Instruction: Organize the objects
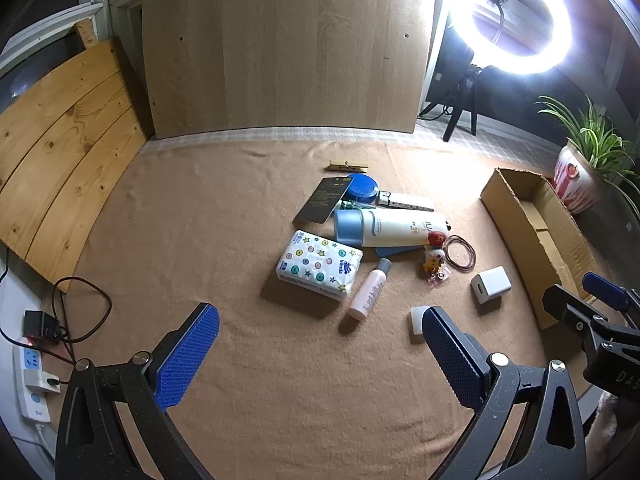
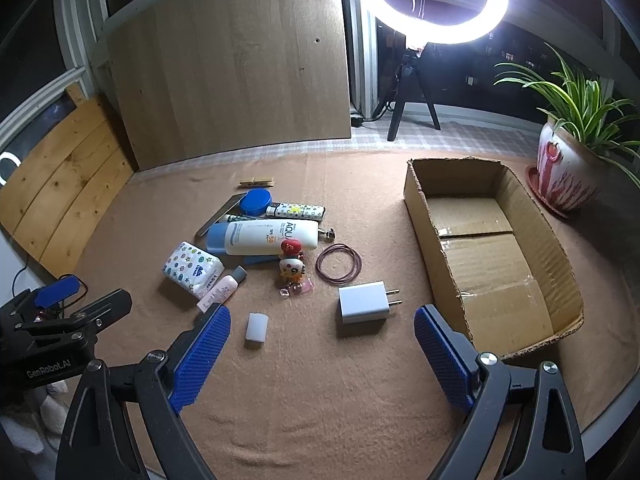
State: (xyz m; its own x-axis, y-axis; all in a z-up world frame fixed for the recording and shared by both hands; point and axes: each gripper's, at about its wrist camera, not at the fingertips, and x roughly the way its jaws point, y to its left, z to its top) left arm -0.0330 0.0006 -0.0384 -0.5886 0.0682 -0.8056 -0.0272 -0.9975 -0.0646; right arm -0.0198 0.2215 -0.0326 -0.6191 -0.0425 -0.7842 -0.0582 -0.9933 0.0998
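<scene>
A pile of small items lies mid-table: a white sunscreen tube [image 2: 272, 237], a tissue pack [image 2: 193, 267], a pink bottle [image 2: 220, 289], a toy keychain [image 2: 291, 267], hair ties [image 2: 338, 263], a white charger [image 2: 365, 301] and a small white block [image 2: 256, 327]. An empty cardboard box [image 2: 488, 256] stands to the right. My right gripper [image 2: 322, 334] is open just short of the charger and the block. My left gripper [image 1: 320, 334] is open too, short of the tissue pack [image 1: 319, 265] and the pink bottle [image 1: 370, 290]. Nothing is held.
A blue tin [image 2: 255, 201], a lighter [image 2: 298, 211], a dark card [image 1: 322, 200] and a wooden clothespin [image 2: 257, 181] lie behind the pile. A potted plant [image 2: 566, 164] stands far right, a ring light [image 2: 428, 0] behind, boards [image 1: 280, 48] at the back, a power strip [image 1: 34, 380] at the left edge.
</scene>
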